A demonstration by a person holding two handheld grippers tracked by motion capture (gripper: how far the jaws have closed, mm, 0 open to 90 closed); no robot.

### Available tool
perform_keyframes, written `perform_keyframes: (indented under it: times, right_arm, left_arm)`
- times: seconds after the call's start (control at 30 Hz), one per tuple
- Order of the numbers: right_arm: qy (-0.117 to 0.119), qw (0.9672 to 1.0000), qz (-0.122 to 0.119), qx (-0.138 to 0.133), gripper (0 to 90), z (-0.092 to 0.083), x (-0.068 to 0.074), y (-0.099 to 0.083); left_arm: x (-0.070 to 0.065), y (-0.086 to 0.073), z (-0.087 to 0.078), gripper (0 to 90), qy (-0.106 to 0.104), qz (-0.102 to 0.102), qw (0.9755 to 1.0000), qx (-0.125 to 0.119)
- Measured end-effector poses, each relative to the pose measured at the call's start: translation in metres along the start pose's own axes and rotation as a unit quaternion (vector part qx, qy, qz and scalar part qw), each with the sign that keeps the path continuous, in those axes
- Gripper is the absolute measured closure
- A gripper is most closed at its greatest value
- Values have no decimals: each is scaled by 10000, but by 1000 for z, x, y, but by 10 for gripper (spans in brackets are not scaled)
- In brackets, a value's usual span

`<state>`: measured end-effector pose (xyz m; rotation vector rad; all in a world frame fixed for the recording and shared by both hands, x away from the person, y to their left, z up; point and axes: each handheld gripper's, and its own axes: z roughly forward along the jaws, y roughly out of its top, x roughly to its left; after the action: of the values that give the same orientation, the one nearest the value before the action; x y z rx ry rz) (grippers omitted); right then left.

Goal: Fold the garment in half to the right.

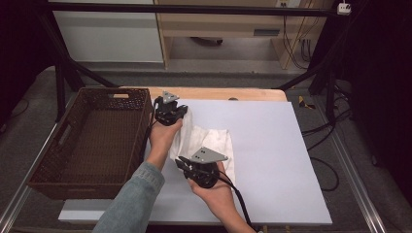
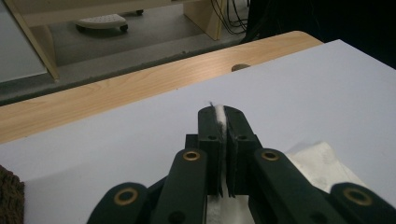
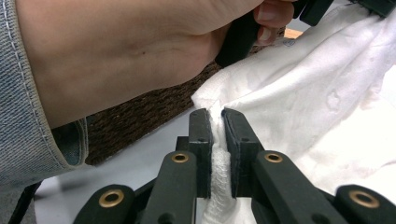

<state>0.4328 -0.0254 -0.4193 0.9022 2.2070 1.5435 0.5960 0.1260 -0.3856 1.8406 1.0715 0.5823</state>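
Now, line by line:
Cloth: a white cloth [image 1: 206,143] lies bunched on the white board [image 1: 272,160], near the board's left edge and toward its far left corner, just beside the basket.
Left gripper: the left gripper [image 1: 169,112] sits at the far end of the cloth, close to the board's far left corner. In the left gripper view its jaws are clenched on a thin fold of the cloth [image 2: 219,114], with white fabric showing in the narrow slit between them.
Right gripper: the right gripper [image 1: 187,162] is at the near end of the cloth, farther from the far edge than the left one. In the right gripper view its jaws pinch a thicker roll of the cloth [image 3: 218,163], which bulges between the pads.
Hands: the left hand [image 1: 164,136] comes out of a denim sleeve [image 1: 133,199] and reaches along the board's left edge; the right hand [image 1: 214,191] holds its gripper nearer the board's near edge.
Basket: a dark woven basket [image 1: 46,170] stands off the board's left edge, touching or nearly touching it.
Table: a wooden table [image 1: 218,93] shows as a strip past the board's far edge.
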Motion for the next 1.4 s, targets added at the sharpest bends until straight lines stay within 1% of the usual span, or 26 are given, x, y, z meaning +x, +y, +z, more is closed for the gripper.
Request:
perform_keyframes:
  times: [0.4,0.67,0.9,1.2,1.4]
  right_arm:
    - [-13,10000,-11,5,828,-5,-4,-2]
    - [-1,10000,-48,25,828,-5,-4,-3]
    - [-1,10000,-11,13,828,-6,-5,-4]
    - [-7,10000,-29,13,828,-8,-6,-5]
    - [-34,10000,-18,-6,828,-12,-9,-6]
  left_arm:
    - [-3,0,1,868,-5,-43,10000,-24]
    - [-6,1,0,868,-30,-19,10000,-42]
    - [-9,1,1,868,-71,25,10000,-19]
    - [-9,3,1,868,-91,-9,10000,3]
    - [-14,6,4,868,-123,31,9999,23]
